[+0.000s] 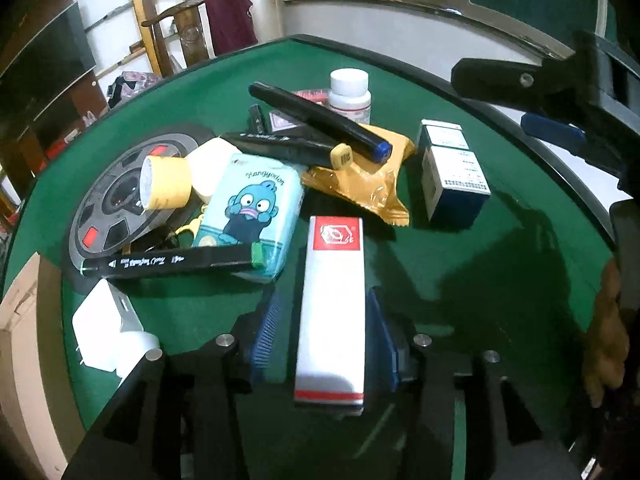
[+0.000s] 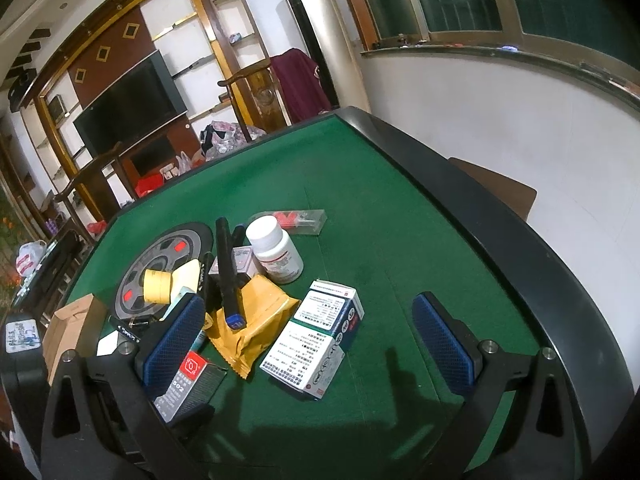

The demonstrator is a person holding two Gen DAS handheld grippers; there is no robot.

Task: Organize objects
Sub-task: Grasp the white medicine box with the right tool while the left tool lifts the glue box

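Note:
A long white box with red ends (image 1: 332,308) lies on the green felt table (image 1: 460,280), between the blue pads of my left gripper (image 1: 325,296). The right pad sits against the box's edge. A narrow gap shows at the left pad, so the jaws stand open around the box. In the right wrist view the same box (image 2: 188,380) lies beside my right gripper's left finger. My right gripper (image 2: 308,300) is wide open and holds nothing, and hangs over two white-and-blue medicine boxes (image 2: 316,336). One of its fingers (image 1: 520,80) shows at the upper right of the left wrist view.
A heap lies past the box: a blue cartoon tissue pack (image 1: 252,208), black markers (image 1: 316,120), a gold foil packet (image 1: 360,178), a white pill bottle (image 1: 349,94) and a yellow tape roll (image 1: 164,182). A white charger (image 1: 104,328) and a cardboard box (image 2: 68,332) are at the left.

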